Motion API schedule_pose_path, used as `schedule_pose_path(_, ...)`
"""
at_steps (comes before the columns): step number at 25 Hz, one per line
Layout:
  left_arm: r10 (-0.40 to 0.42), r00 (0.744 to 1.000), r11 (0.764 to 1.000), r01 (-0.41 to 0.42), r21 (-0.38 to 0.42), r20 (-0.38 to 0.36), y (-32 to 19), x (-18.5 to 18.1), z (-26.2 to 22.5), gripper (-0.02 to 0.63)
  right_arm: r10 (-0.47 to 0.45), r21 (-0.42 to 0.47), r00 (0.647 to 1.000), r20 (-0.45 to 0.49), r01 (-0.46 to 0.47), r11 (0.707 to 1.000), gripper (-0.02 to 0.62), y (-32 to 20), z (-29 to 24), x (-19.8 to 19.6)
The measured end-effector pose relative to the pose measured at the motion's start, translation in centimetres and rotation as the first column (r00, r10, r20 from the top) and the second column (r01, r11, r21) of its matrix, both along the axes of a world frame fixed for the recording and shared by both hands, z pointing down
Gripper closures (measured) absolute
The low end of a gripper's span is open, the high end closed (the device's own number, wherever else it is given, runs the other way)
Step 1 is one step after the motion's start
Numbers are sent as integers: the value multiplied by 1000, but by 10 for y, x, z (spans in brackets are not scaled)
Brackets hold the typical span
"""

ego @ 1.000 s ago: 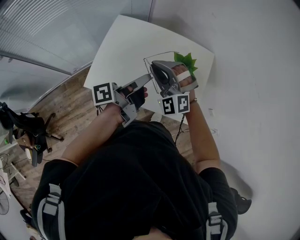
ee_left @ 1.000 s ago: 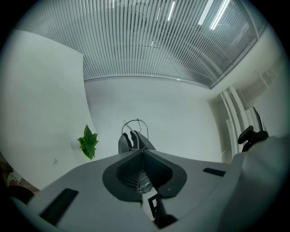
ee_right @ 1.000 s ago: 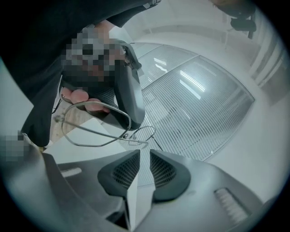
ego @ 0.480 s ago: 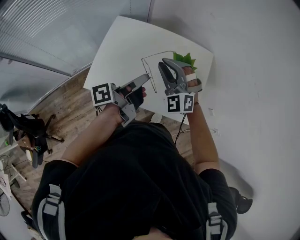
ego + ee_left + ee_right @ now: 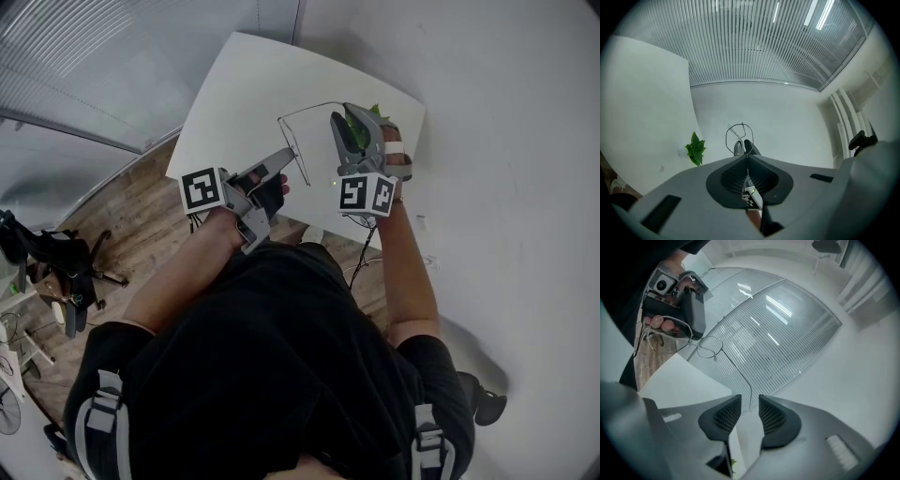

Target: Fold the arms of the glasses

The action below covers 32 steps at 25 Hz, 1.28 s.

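Thin wire-rimmed glasses (image 5: 309,111) hang above the white table (image 5: 244,84). My left gripper (image 5: 292,153) is shut on them near the front; in the left gripper view one round lens rim (image 5: 739,124) sticks up just past the closed jaws (image 5: 746,155). To the right of the glasses my right gripper (image 5: 349,117) is open, and its jaws have just been opening. In the right gripper view one long glasses arm (image 5: 743,371) runs from the left gripper (image 5: 682,301) down to the gap between the right gripper's pads (image 5: 750,405), and neither pad presses on it.
A small green plant (image 5: 359,127) stands near the table's right edge, partly behind my right gripper, and shows again in the left gripper view (image 5: 696,149). Wooden floor (image 5: 141,216) with dark chair bases (image 5: 56,253) lies left. A white wall is on the right.
My right gripper has moved right and a little up, away from the left gripper, and its jaws stand wider. The left gripper has stayed put with the glasses.
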<state>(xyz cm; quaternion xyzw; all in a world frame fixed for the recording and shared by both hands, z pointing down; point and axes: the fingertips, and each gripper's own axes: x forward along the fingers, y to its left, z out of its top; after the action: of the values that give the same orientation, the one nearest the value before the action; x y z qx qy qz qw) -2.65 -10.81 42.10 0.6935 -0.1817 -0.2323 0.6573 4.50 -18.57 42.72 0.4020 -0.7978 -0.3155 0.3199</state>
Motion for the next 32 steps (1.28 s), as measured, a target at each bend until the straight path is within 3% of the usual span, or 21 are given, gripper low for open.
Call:
schedule_pose_path(7,-1,1000,1000,1,1,1,0,0,1,592,28,-31,999,-31,-29,999,471,-16,12,4)
schedule_pose_path(14,-8,1000,1000,8,-1,2,0,-1,-1,592,31,-18,999,-33,-32,999,551,-19,9,5)
schedule_pose_path(32,-47,999,999,46,14,26,-4,-4,5,593,20,-21,1000,-12,-20,1000,554,6,13,10)
